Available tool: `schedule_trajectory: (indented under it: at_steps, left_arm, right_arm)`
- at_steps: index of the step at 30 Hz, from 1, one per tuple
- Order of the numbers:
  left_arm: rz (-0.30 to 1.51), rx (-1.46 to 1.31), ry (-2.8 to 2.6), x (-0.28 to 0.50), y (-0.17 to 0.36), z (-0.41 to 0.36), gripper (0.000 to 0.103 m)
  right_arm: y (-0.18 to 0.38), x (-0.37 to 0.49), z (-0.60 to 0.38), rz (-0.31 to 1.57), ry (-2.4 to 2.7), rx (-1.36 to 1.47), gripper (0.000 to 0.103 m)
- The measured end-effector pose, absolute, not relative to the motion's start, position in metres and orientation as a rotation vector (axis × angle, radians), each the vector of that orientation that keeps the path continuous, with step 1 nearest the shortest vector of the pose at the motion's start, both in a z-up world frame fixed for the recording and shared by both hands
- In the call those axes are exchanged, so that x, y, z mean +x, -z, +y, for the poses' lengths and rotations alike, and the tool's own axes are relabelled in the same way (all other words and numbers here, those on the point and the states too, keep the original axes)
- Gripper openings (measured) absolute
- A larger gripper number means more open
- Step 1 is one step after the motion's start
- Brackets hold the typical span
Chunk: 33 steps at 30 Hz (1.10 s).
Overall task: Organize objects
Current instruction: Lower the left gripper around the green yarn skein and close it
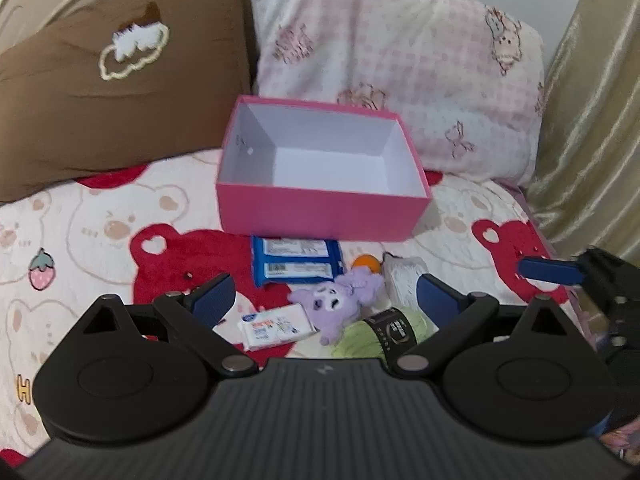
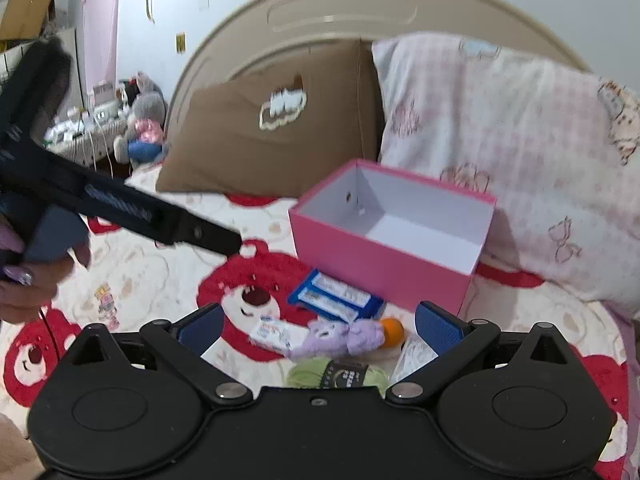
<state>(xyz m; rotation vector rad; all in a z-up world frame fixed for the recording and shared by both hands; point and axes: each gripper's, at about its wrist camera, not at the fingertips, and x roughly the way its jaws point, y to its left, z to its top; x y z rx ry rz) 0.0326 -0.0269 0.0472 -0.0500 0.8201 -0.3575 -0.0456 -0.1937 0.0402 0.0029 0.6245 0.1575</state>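
Observation:
An open pink box (image 1: 320, 210) (image 2: 372, 264) with a white inside stands on the bed, nothing visible in it. In front of it lie a blue snack pack (image 1: 297, 261) (image 2: 336, 296), a purple plush toy (image 1: 338, 304) (image 2: 340, 338), an orange ball (image 1: 366, 263) (image 2: 392, 330), a white tissue pack (image 1: 276, 326) (image 2: 276, 332), a green yarn skein (image 1: 384, 330) (image 2: 340, 374) and a clear white packet (image 1: 404, 280) (image 2: 416, 354). My left gripper (image 1: 324, 296) is open above these items. My right gripper (image 2: 320, 326) is open above them too; it shows at the left wrist view's right edge (image 1: 560, 272).
The bed has a red-and-cream bear blanket (image 1: 100, 232) (image 2: 160, 272). A brown pillow (image 1: 120, 92) (image 2: 272, 136) and a pink checked pillow (image 1: 400, 60) (image 2: 512, 152) lean on the headboard behind the box. A gold curtain (image 1: 592, 120) hangs right. A cluttered side table (image 2: 92, 120) stands far left.

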Motion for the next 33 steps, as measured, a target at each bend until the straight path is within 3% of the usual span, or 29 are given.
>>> schedule_trajectory:
  at_steps: [6, 16, 29, 33]
  left_arm:
    - [0.754, 0.073, 0.339, 0.034, -0.023, -0.05, 0.098]
    - [0.935, 0.025, 0.418, 0.057, 0.002, -0.069, 0.098]
    - [1.0, -0.056, 0.492, 0.056, 0.055, -0.08, 0.092]
    - [0.999, -0.103, 0.421, 0.054, 0.07, -0.069, 0.092]
  right_arm:
    - [-0.004, -0.028, -0.194, 0.668, -0.14, 0.005, 0.103]
    - [0.03, -0.021, -0.202, 0.711, -0.148, 0.041, 0.102]
    - [0.072, -0.029, -0.203, 0.779, -0.158, 0.072, 0.102]
    - [0.083, -0.018, -0.207, 0.828, -0.116, 0.076, 0.092]
